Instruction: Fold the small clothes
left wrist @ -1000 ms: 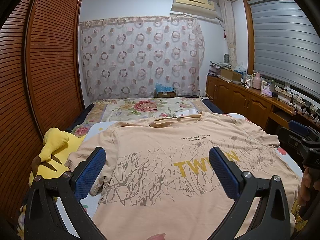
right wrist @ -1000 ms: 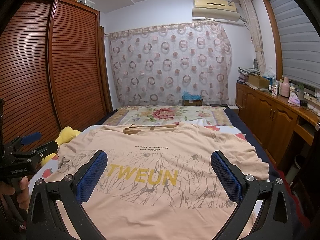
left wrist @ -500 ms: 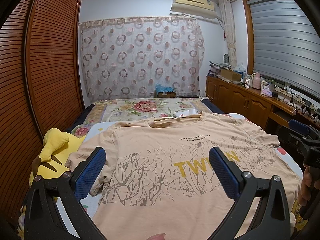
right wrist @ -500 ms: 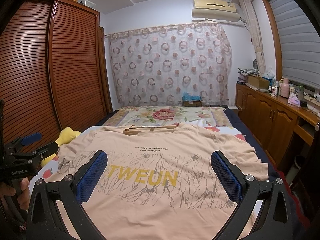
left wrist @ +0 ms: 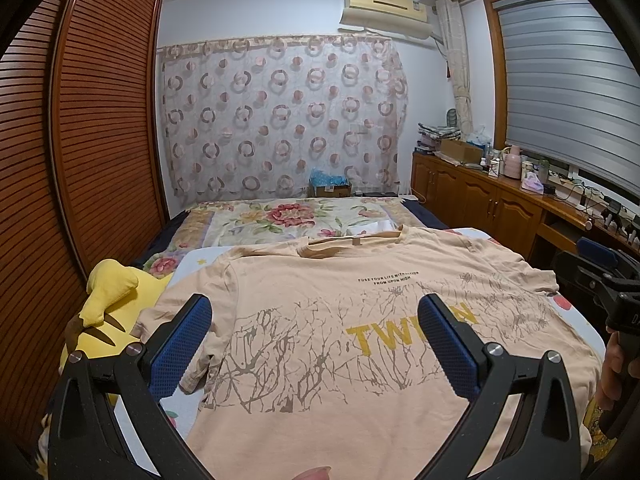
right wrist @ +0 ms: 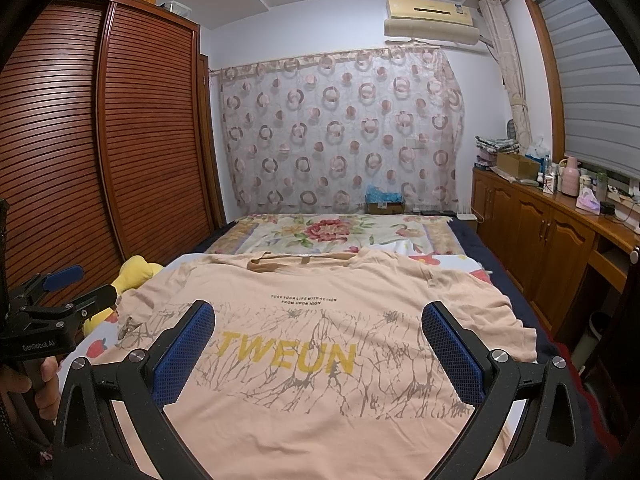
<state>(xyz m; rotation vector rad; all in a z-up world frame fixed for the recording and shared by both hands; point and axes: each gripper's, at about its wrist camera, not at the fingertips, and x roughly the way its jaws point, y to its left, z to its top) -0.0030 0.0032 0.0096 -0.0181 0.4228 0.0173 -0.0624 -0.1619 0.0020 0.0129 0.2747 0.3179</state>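
Note:
A peach T-shirt (left wrist: 320, 304) with a yellow "TWEUN" print and a brown branch pattern lies flat, front up, on the bed, collar at the far end; it also shows in the right wrist view (right wrist: 320, 320). My left gripper (left wrist: 314, 344) is open and empty, held above the shirt's left half near its lower edge. My right gripper (right wrist: 318, 348) is open and empty above the shirt's middle. The right gripper also shows at the right edge of the left wrist view (left wrist: 596, 276). The left gripper also shows at the left edge of the right wrist view (right wrist: 60, 292).
A yellow plush toy (left wrist: 108, 312) lies at the bed's left edge beside the shirt's left sleeve. A floral blanket (left wrist: 296, 220) covers the far end of the bed. A slatted wooden wardrobe (left wrist: 100, 128) stands on the left and a wooden cabinet (right wrist: 552, 236) on the right.

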